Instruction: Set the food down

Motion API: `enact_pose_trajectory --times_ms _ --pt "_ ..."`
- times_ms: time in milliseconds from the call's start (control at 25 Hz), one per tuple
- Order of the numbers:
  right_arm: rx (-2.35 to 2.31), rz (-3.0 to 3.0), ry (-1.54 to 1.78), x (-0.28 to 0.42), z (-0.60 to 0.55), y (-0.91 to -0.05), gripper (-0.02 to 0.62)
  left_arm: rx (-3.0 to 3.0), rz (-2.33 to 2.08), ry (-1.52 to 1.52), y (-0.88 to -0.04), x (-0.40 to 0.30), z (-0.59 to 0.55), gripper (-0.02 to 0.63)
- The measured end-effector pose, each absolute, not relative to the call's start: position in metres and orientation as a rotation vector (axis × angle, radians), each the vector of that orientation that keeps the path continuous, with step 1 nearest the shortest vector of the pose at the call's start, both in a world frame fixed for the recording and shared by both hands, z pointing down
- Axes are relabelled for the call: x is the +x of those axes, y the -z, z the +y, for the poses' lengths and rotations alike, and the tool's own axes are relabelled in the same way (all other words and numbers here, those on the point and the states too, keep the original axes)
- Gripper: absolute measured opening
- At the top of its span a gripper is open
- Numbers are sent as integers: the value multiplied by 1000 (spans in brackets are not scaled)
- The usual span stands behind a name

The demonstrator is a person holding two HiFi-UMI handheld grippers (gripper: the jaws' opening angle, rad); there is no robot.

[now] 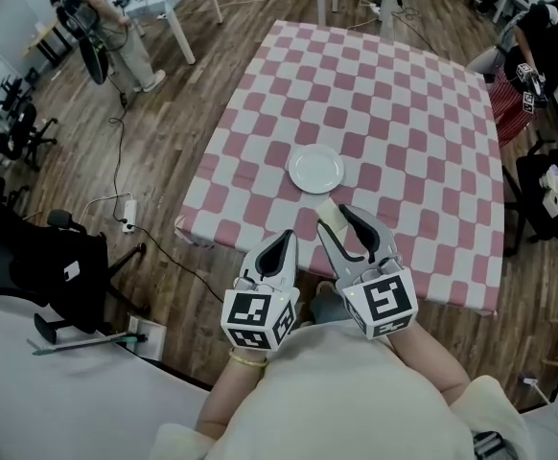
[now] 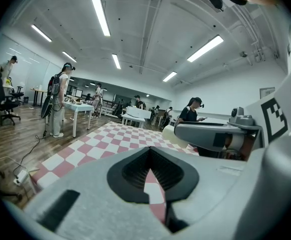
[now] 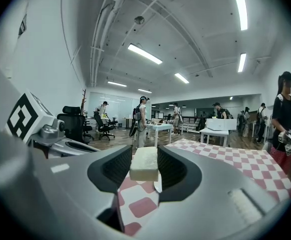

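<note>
**Q:** Left gripper [image 1: 290, 238], closest in?

**A:** Its jaws were pressed together with nothing between them.

**Q:** And the right gripper [image 1: 337, 213]?

**A:** It was clamped on the pale block of food [image 3: 144, 164], held above the near part of the checked tabletop [image 1: 404, 103]. Just beyond sat a white plate [image 1: 315, 170].

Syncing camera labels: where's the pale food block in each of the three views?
Head view: food block at centre, just below the plate, held in the right gripper.
Left gripper view: food block right of centre, at the right gripper's tip.
Right gripper view: food block at centre, clamped between the jaws.
Shared landmark: the pink-checked tablecloth.
</note>
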State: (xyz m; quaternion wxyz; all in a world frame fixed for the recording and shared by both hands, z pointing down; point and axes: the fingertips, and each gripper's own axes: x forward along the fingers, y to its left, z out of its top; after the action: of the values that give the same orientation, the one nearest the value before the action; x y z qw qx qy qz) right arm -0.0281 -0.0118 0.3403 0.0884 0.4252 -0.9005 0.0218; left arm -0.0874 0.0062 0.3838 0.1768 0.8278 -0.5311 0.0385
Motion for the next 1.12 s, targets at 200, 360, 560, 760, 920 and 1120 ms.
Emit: enact_pose_trajectory --times_ms 200,360,560,760,920,1120 --pt "1238 -2687 -68 -27 -34 -338 169 2321 -1532 -103 -381 -87 -15 0" --pt "1216 -2699 -72 -25 -51 -337 169 2303 -1547 -104 -381 -85 -29 0" --pt "1195 -2710 -79 -21 -67 -334 169 2281 -1566 -101 -380 -79 -44 0" --pt "1182 -2716 -85 -15 -80 -336 169 2261 -1584 -98 -383 -75 -57 0" --pt "1162 -2722 -90 -10 -89 -338 169 2242 -1600 -96 -385 -71 -64 0" --pt "1120 -2728 -103 -10 -100 -343 169 2212 -1631 -99 -389 -70 -72 0"
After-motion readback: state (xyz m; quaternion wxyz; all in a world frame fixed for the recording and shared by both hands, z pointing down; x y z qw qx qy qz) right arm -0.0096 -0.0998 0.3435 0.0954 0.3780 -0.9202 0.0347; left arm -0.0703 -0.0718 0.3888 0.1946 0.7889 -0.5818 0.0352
